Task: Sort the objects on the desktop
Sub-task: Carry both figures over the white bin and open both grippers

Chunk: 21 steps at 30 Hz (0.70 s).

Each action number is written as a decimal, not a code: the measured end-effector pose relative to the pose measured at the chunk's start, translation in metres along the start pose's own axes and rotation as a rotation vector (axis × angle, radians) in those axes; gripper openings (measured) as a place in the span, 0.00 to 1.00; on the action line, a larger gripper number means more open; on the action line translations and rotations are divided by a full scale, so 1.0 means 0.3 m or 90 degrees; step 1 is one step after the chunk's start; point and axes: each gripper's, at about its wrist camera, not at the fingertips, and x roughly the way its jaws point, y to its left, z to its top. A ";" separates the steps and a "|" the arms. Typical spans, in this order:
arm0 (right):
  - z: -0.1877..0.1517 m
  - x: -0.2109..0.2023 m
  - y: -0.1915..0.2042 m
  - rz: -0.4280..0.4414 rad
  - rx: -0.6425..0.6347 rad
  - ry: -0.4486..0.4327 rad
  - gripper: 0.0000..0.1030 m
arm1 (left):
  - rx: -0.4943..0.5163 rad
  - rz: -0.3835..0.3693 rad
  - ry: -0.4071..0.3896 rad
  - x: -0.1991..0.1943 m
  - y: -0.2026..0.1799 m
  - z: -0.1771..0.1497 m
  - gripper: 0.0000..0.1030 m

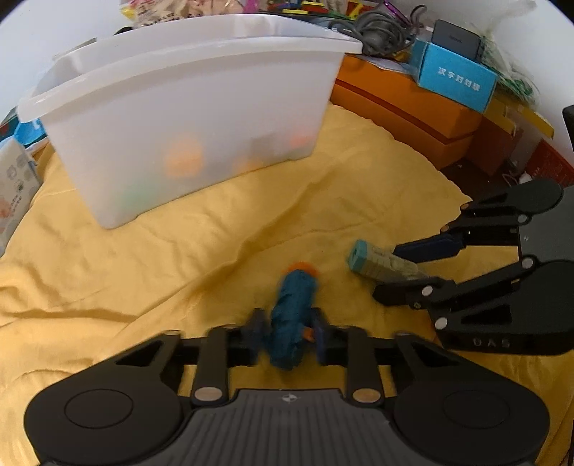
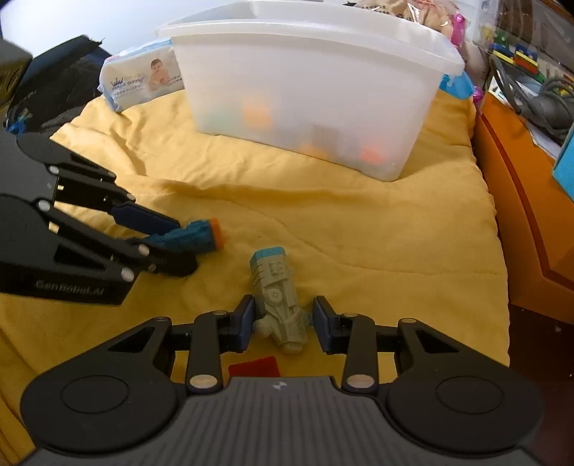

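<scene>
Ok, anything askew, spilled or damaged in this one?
Nothing spilled or visibly broken. The yellow cloth is rumpled into folds. The white bin stands upright. The left claw grips a blue toy; the right claw straddles a grey-green toy without visibly touching it.

Spread under everything: a wrinkled yellow cloth point(image 2: 358, 229). At its far left edge, a pack of baby wipes point(image 2: 140, 80) with a baby's picture, lying tilted just beside a black fabric bag point(image 2: 53, 82). Along the right side, stacked orange boxes point(image 1: 405, 107), with a blue carton point(image 1: 455, 77) printed in white Chinese characters on top. Behind that carton, a dark grey box point(image 1: 455, 39). Near it, a tangle of grey cable point(image 1: 380, 30). Farther back, blurred colourful building bricks point(image 2: 516, 53) and a pink item point(image 2: 459, 25), too unclear to name. At the left edge of the left wrist view, a white printed packet point(image 1: 14, 190).
</scene>
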 end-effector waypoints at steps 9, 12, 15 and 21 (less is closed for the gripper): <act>0.055 -0.096 0.002 0.012 -0.005 -0.041 0.37 | -0.003 0.000 -0.072 -0.203 0.006 0.054 0.25; 0.110 -0.164 0.003 0.006 -0.020 -0.082 0.37 | -0.002 0.010 -0.104 -0.267 0.019 0.109 0.25; 0.173 -0.235 -0.002 -0.005 -0.029 -0.131 0.37 | 0.000 0.030 -0.140 -0.318 0.035 0.169 0.25; 0.315 -0.314 -0.038 -0.036 -0.042 -0.211 0.37 | -0.004 0.062 -0.199 -0.370 0.116 0.307 0.25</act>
